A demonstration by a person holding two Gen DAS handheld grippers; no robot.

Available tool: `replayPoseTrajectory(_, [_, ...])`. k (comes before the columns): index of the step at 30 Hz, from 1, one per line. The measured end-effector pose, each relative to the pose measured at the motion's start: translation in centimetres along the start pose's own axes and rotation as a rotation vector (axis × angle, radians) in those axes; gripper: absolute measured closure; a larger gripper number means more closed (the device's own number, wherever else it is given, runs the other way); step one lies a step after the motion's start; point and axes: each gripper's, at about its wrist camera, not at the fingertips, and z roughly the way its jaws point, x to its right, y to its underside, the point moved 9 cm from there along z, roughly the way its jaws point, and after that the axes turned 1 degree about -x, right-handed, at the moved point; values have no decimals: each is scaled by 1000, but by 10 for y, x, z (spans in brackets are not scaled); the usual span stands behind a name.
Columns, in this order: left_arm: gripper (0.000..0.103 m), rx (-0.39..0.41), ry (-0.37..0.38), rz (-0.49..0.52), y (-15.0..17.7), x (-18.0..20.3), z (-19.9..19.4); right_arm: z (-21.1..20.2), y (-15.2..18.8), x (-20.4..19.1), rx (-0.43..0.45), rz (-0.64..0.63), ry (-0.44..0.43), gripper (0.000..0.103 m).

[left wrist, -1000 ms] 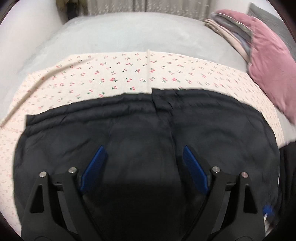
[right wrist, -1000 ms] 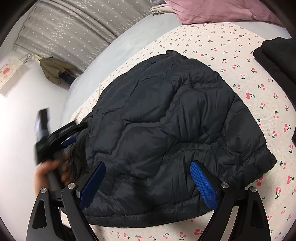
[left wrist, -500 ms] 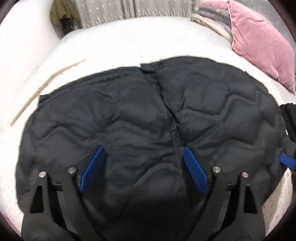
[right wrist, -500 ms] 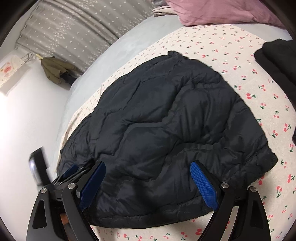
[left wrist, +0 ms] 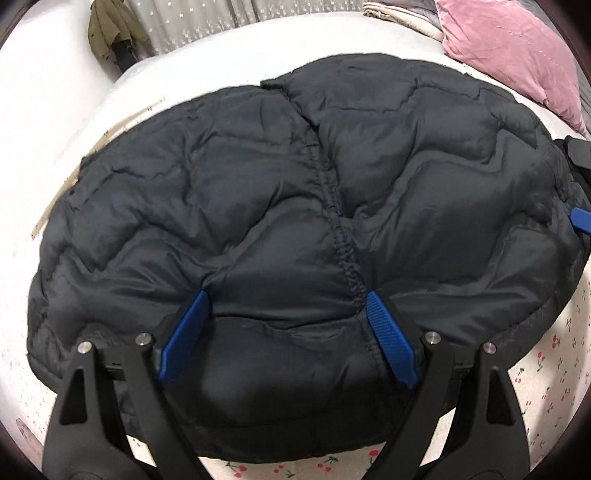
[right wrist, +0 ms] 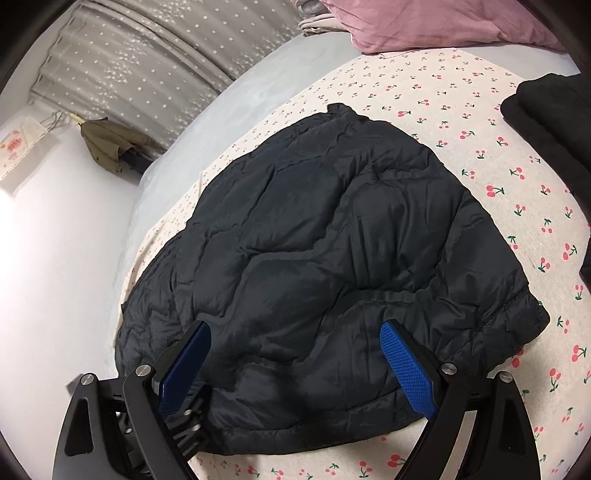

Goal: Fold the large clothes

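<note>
Cherry-print bedsheet [right wrist: 461, 122] carries a dark quilted jacket [left wrist: 295, 206], laid flat. Left claw [left wrist: 284, 321] and right claw [right wrist: 295, 354] hover over its near edge, both spread wide, gripping nothing. Likely next: pinch that edge and fold.

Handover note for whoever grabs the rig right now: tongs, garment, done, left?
Left tongs: open, tips pressed into the near edge of the dark puffer jacket, nothing gripped.
Right tongs: open, over the jacket's near hem, nothing gripped.
Jacket: lies in a compact, roughly folded bundle on the cherry-print sheet, seam running away from the left tongs. A black folded garment sits at the far right; pink pillow at the head of the bed.
Done: jacket appears folded at least once.
Left: probably one more fold or a smoothing pass, then set it aside.
</note>
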Motion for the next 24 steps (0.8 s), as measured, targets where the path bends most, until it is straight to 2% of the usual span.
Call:
replayPoseTrajectory(4, [15, 27, 29, -20, 3, -3, -19, -19, 3, 11, -4, 40, -51, 9])
replayPoseTrajectory(8, [15, 26, 42, -9, 7, 3, -23, -35, 11, 38, 37, 121, -28, 9])
replayPoseTrajectory(12, [15, 4, 36, 7, 14, 3, -18, -34, 30, 76, 13, 267, -39, 9])
replayPoseTrajectory(16, [15, -13, 39, -3, 20, 5, -12, -26, 47, 99, -18, 335, -21, 9])
replayPoseTrajectory(18, [15, -20, 39, -10, 21, 5, -7, -18, 51, 101, -46, 352, -38, 9])
replayPoseTrajectory(22, [15, -23, 52, -18, 21, 4, -7, -13, 45, 90, 0, 335, -60, 8])
replayPoseTrajectory(24, [15, -24, 86, -34, 21, 2, -12, -8, 46, 83, 7, 328, -82, 8])
